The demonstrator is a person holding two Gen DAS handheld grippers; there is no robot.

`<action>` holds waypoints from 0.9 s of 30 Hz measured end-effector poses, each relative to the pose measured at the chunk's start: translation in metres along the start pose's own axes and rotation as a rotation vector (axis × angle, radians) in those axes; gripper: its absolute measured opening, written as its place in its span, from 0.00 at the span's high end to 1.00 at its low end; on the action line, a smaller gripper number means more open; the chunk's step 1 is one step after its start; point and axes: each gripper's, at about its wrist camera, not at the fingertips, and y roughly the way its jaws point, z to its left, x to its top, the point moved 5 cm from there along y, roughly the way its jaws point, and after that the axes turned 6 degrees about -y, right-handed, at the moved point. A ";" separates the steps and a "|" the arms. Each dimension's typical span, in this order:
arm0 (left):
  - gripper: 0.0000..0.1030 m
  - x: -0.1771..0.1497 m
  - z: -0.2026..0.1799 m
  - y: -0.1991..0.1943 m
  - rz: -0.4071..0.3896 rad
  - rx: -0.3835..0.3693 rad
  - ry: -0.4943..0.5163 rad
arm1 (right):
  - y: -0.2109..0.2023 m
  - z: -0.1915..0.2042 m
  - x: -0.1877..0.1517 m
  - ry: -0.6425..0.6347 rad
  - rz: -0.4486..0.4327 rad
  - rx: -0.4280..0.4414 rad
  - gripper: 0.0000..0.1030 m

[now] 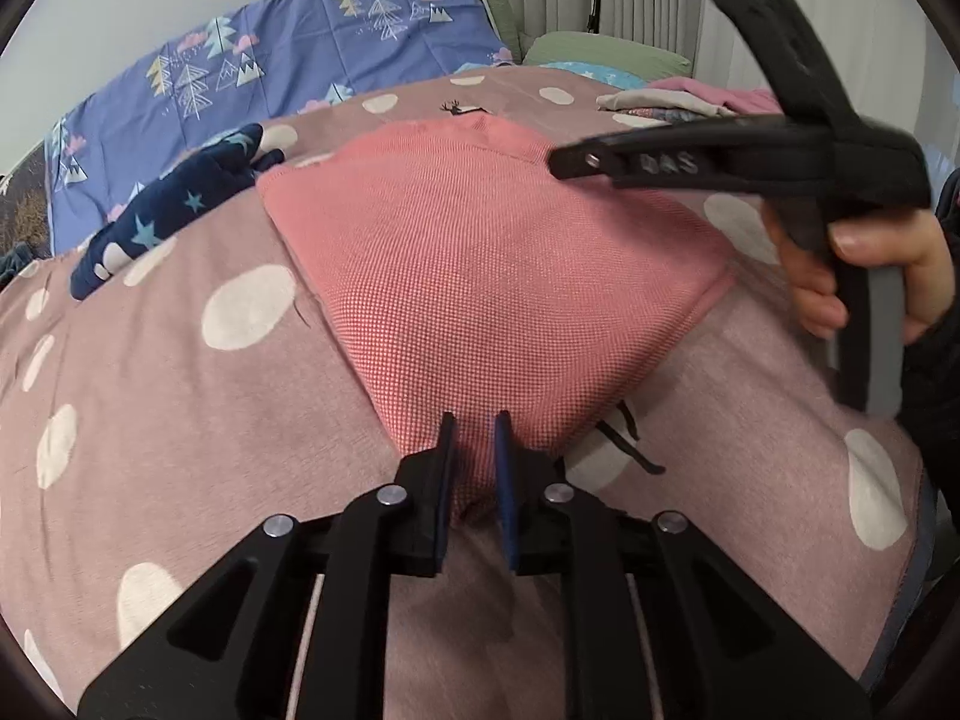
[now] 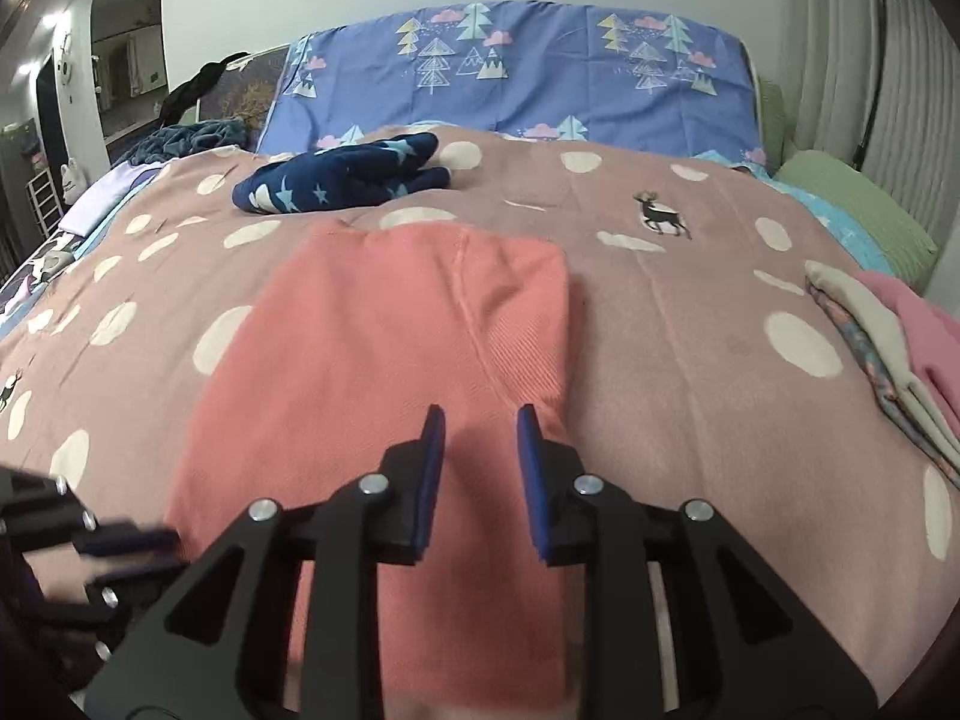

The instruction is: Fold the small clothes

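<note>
Left tool (image 1: 475, 420) pinches a corner of the folded pink garment (image 1: 480, 276) on the bed's dotted blanket (image 1: 180, 420). Right tool (image 2: 480, 414) hovers over it, slightly parted, empty.

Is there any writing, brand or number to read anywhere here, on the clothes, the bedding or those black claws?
Raised characters on the side of the black right claw: blurred, perhaps "04S", not surely readable.
Pink knitted garment: no writing.
Dusty-pink blanket with white dots: only a small deer picture, no words.
Navy star-print cloth: no writing.
Blue tree-print pillowcase: pictures only.
</note>
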 end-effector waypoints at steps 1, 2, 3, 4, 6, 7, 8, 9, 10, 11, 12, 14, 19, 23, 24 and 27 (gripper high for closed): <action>0.82 0.001 0.001 -0.002 -0.002 0.005 -0.005 | -0.004 -0.004 -0.004 0.014 -0.002 0.004 0.73; 0.81 0.002 0.002 -0.005 -0.006 0.011 -0.011 | -0.012 -0.011 -0.009 0.044 -0.004 0.014 0.69; 0.80 0.005 0.004 -0.008 -0.012 0.017 -0.020 | -0.014 -0.022 -0.010 0.086 -0.002 0.024 0.65; 0.75 0.008 0.006 -0.009 -0.017 0.021 -0.027 | -0.018 -0.026 -0.013 0.108 0.000 0.020 0.65; 0.65 0.017 0.010 -0.014 -0.035 0.028 -0.047 | -0.020 -0.040 -0.016 0.146 0.009 -0.001 0.64; 0.60 0.021 0.013 -0.015 -0.044 0.033 -0.054 | -0.019 -0.044 -0.018 0.160 0.015 0.007 0.62; 0.57 0.025 0.014 -0.015 -0.050 0.040 -0.057 | -0.018 -0.047 -0.018 0.176 0.022 0.025 0.59; 0.51 0.029 0.017 -0.014 -0.060 0.055 -0.062 | -0.016 -0.047 -0.019 0.193 0.030 0.053 0.55; 0.44 0.033 0.019 -0.013 -0.067 0.064 -0.065 | -0.015 -0.047 -0.019 0.203 0.032 0.074 0.53; 0.39 0.036 0.021 -0.011 -0.071 0.070 -0.067 | -0.012 -0.047 -0.018 0.214 0.035 0.098 0.50; 0.38 0.039 0.024 -0.005 -0.070 0.081 -0.069 | -0.009 -0.046 -0.016 0.214 0.035 0.104 0.49; 0.36 0.041 0.028 0.004 -0.055 0.098 -0.073 | -0.004 -0.043 -0.015 0.197 0.037 0.095 0.46; 0.26 0.043 0.039 0.035 0.018 0.046 -0.116 | 0.017 -0.038 -0.022 0.217 0.074 0.180 0.40; 0.18 0.039 0.053 0.050 0.064 -0.120 -0.254 | 0.020 -0.047 -0.025 0.283 0.060 0.269 0.39; 0.18 0.039 0.058 0.051 0.057 -0.167 -0.293 | 0.020 -0.048 -0.025 0.300 0.054 0.300 0.39; 0.17 0.045 0.066 0.053 0.046 -0.250 -0.347 | 0.022 -0.046 -0.021 0.312 0.056 0.365 0.39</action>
